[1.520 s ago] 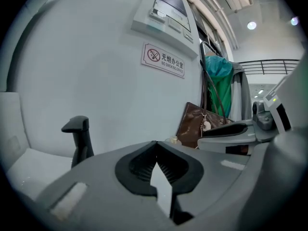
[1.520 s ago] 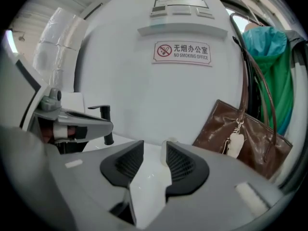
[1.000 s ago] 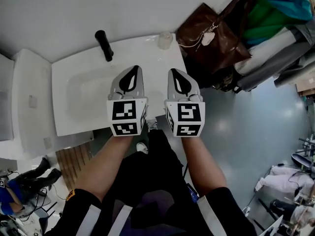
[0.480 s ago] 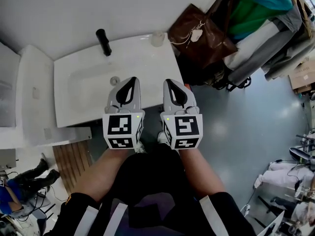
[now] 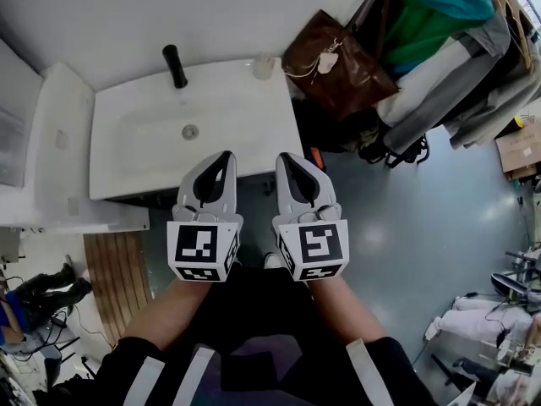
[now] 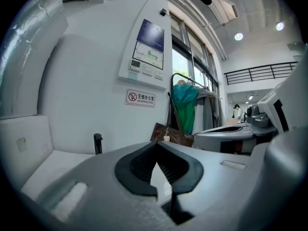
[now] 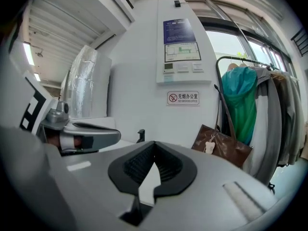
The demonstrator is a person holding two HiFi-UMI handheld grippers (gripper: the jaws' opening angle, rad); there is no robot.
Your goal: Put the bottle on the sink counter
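Two grippers are in view, one left gripper (image 5: 225, 156) and one right gripper (image 5: 281, 156), side by side. Just ahead of their tips is one sink (image 5: 254, 142) with one drain (image 5: 190, 131), and at its far edge stand one black faucet (image 5: 174, 66) and one small pale bottle (image 5: 263, 67). Beyond the right gripper's outer side is one brown bag (image 5: 338, 66), beside the left gripper lies one slatted wooden mat (image 5: 114, 269), and one no-smoking sign (image 7: 183, 98) hangs on the wall ahead.

Ahead of the right hand-held gripper (image 5: 281, 155) and off to its right, a brown bag (image 5: 338, 62) sits below teal and grey clothes (image 5: 427, 19) on a rail. On the wall ahead, a no-smoking sign (image 7: 183, 98) hangs beneath a control panel (image 7: 181, 52). A slatted wooden mat (image 5: 114, 269) lies on the floor left of the left hand-held gripper (image 5: 226, 153).
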